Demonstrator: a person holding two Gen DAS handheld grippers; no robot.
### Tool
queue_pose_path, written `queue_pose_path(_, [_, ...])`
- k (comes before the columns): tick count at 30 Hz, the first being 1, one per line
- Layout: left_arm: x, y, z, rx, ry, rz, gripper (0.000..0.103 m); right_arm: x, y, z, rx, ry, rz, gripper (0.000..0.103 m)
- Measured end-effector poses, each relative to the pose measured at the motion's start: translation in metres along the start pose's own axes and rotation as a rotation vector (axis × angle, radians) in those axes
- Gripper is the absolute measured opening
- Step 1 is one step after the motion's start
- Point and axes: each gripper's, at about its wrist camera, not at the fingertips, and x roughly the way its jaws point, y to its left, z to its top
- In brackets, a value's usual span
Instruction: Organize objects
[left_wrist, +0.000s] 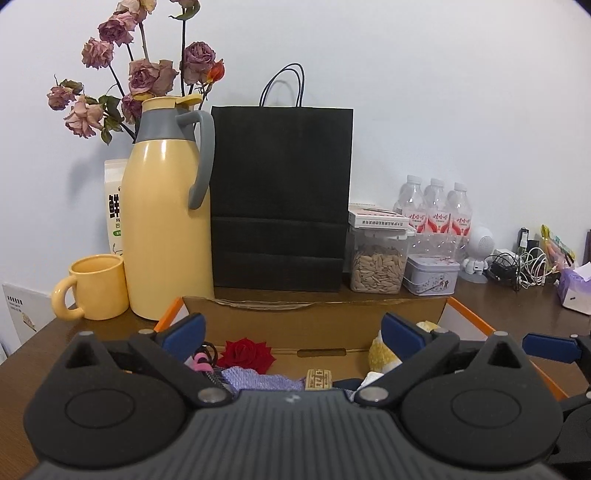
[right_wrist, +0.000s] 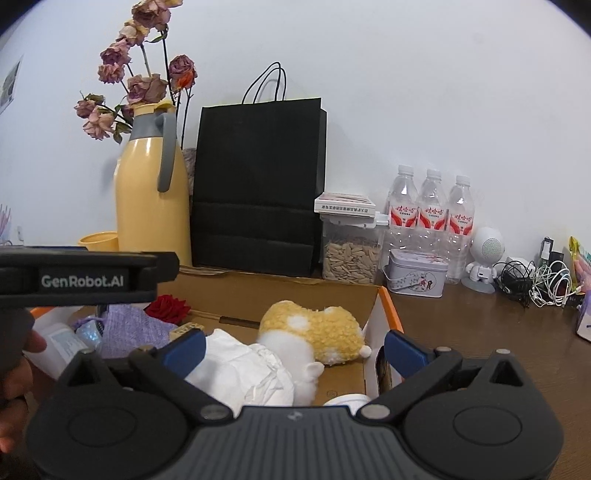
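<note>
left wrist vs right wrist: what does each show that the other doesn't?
Left wrist only: the whole yellow mug with its handle, a carton behind the jug, and the right tongs at the right edge.
Right wrist only: the plush toy in full, white cloth, and a hand on the other device.
Both: jug, black bag, bottles, open box, red rose.

Home setting, lived-in desk or sideboard against plain white wall. Dried roses (left_wrist: 147, 74) behind yellow thermos jug (left_wrist: 166, 229) with matching mug (left_wrist: 98, 288); bottled water (right_wrist: 430, 214), jar of seeds (right_wrist: 351, 260), charger cables (right_wrist: 543, 282), small robot speaker (right_wrist: 484, 258).
</note>
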Motion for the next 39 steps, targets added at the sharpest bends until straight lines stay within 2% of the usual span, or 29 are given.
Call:
queue_pose_path(9, [-0.015,0.003,-0.001,-0.006,-0.033,-0.017,0.103,-0.012,0.001,0.001,0.002,-0.03,-0.013,0.103])
queue_pose_path(15, [-0.05,0.018,0.003,-0.006,-0.087,-0.034,0.103,-0.048,0.008,0.004,-0.024,-0.113,-0.006,0.103])
queue_pose_path(19, [-0.07,0.03,-0.003,0.001,-0.081,-0.052,0.103,-0.068,0.014,-0.001,-0.052,-0.141,0.022,0.103])
queue_pose_path(27, [-0.088,0.048,-0.031,0.022,0.036,-0.031,0.103,-0.083,0.033,-0.025,-0.121,-0.095,0.081,0.103])
queue_pose_path(32, [-0.1,0.062,-0.042,0.009,0.074,-0.008,0.103,-0.092,0.047,-0.038,-0.151,-0.057,0.118,0.103])
queue_pose_path(39, [-0.122,0.079,-0.048,0.003,0.101,0.003,0.103,-0.094,0.071,-0.051,-0.183,0.045,0.208,0.103])
